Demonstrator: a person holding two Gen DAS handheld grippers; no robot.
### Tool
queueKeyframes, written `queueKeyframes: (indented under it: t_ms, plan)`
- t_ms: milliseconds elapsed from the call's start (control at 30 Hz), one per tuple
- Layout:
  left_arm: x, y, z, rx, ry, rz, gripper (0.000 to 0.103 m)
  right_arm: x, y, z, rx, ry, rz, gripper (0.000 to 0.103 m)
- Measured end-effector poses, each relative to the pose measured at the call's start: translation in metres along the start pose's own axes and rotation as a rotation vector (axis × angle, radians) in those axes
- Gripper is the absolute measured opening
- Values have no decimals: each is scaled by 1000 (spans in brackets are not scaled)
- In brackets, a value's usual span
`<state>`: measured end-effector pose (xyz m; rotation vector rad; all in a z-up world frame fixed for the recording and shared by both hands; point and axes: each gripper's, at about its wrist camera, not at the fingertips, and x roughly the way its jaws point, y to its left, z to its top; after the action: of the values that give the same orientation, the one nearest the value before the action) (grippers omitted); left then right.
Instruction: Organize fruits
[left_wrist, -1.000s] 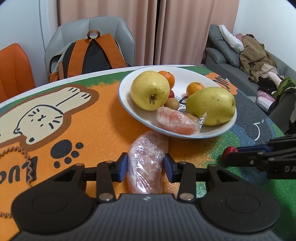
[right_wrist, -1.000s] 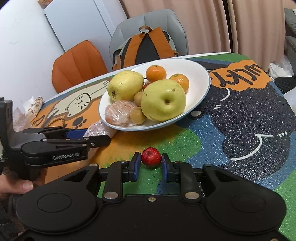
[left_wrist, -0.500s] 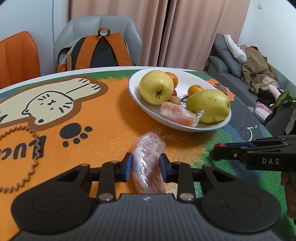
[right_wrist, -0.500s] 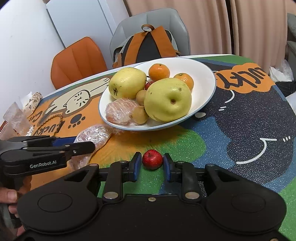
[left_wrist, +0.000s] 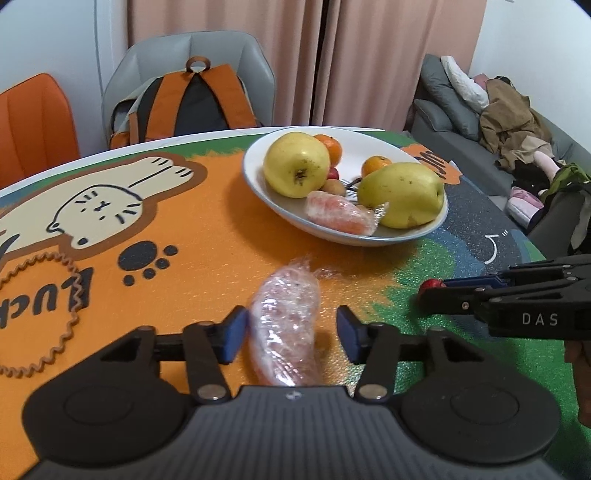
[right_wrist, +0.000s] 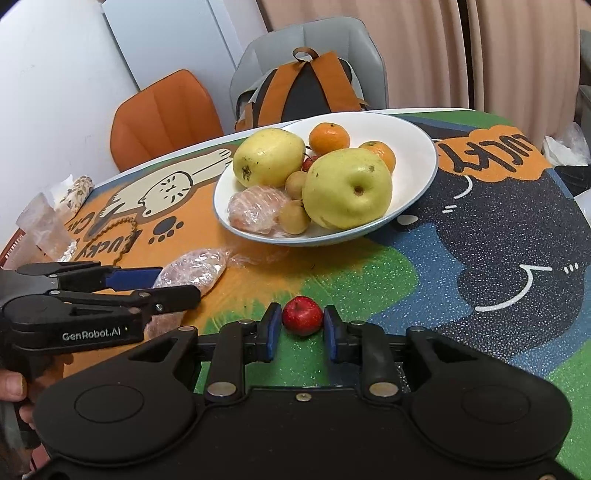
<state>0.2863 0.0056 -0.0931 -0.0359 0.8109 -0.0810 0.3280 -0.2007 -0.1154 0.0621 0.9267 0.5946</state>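
Fruits in bowl (right_wrist: 417, 192): two pears (right_wrist: 347, 188), two tangerines (right_wrist: 328, 137).

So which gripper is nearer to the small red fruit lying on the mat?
Right. The right gripper straddles the small red fruit, a finger on either side. The left gripper sits off to the fruit's left, open around the plastic-wrapped fruit piece.

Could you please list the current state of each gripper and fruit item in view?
left gripper: open around the wrapped fruit, which lies on the table
right gripper: open around the small red fruit, which sits on the table
white bowl: upright, holding fruit
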Motion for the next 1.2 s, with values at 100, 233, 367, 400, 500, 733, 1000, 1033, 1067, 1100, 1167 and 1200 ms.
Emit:
queueKeyframes:
  t_ms: [100,233,367,400,500,733,1000,1033,1067,1100,1167,1200]
  plan:
    - [6,-3,-1,2,10,19,53,0,-1,-1,-11,4,-1,24]
    - [10,-2,0,2,10,42,47,0,-1,-1,-19,1,-4,27]
    - [8,2,0,-14,9,43,40,2,1,0,-33,-1,-7,30]
    - [7,2,0,-14,7,45,40,3,2,0,-37,-1,-9,30]
    - [6,2,-1,-23,6,37,38,3,4,0,-54,1,-18,30]
    - [-9,4,0,-41,-20,22,37,-7,4,5,-45,-10,-6,24]
    - [-34,10,13,-57,-75,45,37,-28,4,19,-44,-71,-4,24]
    - [-37,10,16,-56,-83,46,37,-30,4,22,-43,-78,-4,24]
    - [-39,9,20,-54,-89,47,37,-32,3,24,-43,-85,-5,24]
    - [-41,9,23,-51,-96,47,37,-34,3,26,-44,-91,-6,23]
    - [-45,7,30,-46,-110,47,36,-38,2,31,-42,-103,-7,23]
    - [-46,7,34,-44,-117,46,36,-40,3,33,-42,-107,-8,23]
